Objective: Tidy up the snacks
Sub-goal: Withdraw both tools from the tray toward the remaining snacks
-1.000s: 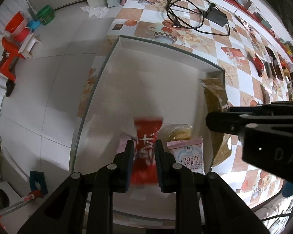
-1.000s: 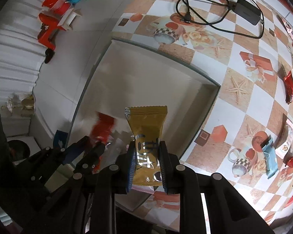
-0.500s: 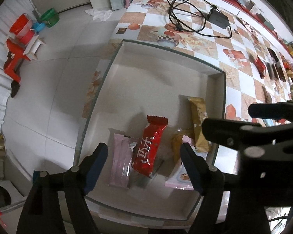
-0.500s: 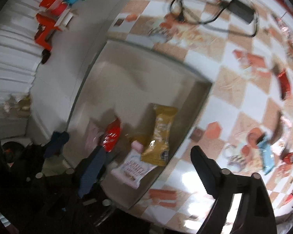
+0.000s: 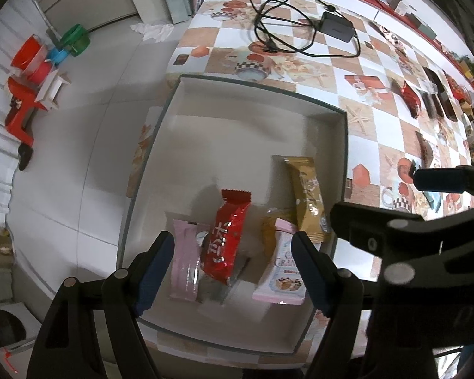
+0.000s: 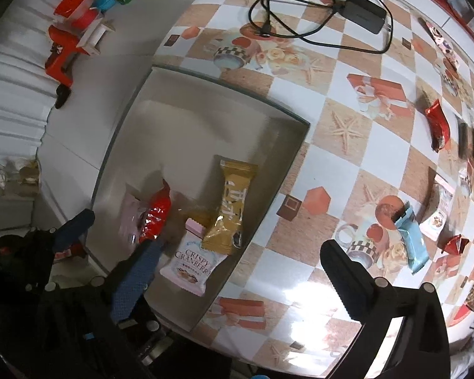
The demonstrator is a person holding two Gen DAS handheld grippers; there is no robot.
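Observation:
A shallow white box point(image 5: 252, 82) point(image 6: 224, 85) sits at the table's left edge. In it lie a red snack point(image 5: 227, 237) point(image 6: 156, 214), a gold snack point(image 5: 308, 195) point(image 6: 232, 208), a pink cranberry packet point(image 5: 284, 271) point(image 6: 192, 262), a pale pink packet point(image 5: 185, 262) and a small yellow packet point(image 5: 270, 227). My left gripper point(image 5: 233, 252) hangs open above the red snack, holding nothing. Over the box's right rim my right gripper point(image 6: 240, 249) points down with its jaws opening; the gold snack lies loose below them.
Loose snacks lie on the checkered tablecloth to the right: a light-blue packet point(image 6: 410, 240), a red packet point(image 6: 437, 123) and dark bars point(image 6: 470, 139). A charger and cable point(image 5: 335, 27) rest at the far end. The floor with red plastic items point(image 5: 22, 110) lies left.
Both grippers have opened. The red snack dropped from the left one and the gold snack from the right one; both now lie in the box.

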